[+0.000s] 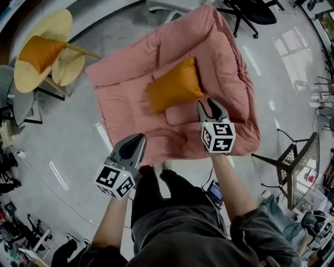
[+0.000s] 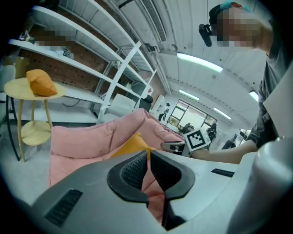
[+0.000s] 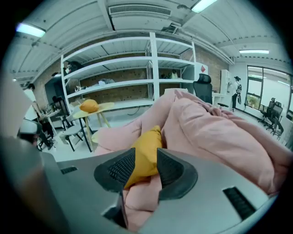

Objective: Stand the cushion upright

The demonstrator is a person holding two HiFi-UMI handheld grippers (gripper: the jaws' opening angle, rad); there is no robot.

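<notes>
An orange cushion [image 1: 175,86] rests on a big pink floor lounger [image 1: 130,78], leaning against its padded back roll. My right gripper [image 1: 210,106] hovers just off the cushion's near right corner, jaws apart and nothing pressed by the pads. In the right gripper view the orange cushion [image 3: 149,137] shows through the gap of the right gripper [image 3: 145,154], beyond the tips, against the pink lounger [image 3: 215,132]. My left gripper [image 1: 136,137] hangs over the lounger's near left edge, shut and empty. In the left gripper view the left gripper [image 2: 149,153] points at the cushion [image 2: 132,144].
A yellow round side table [image 1: 31,78] with a second orange cushion [image 1: 42,52] stands left of the lounger. A black wire table [image 1: 297,156] is at the right and an office chair [image 1: 250,13] behind. White shelving [image 3: 151,82] lines the far wall.
</notes>
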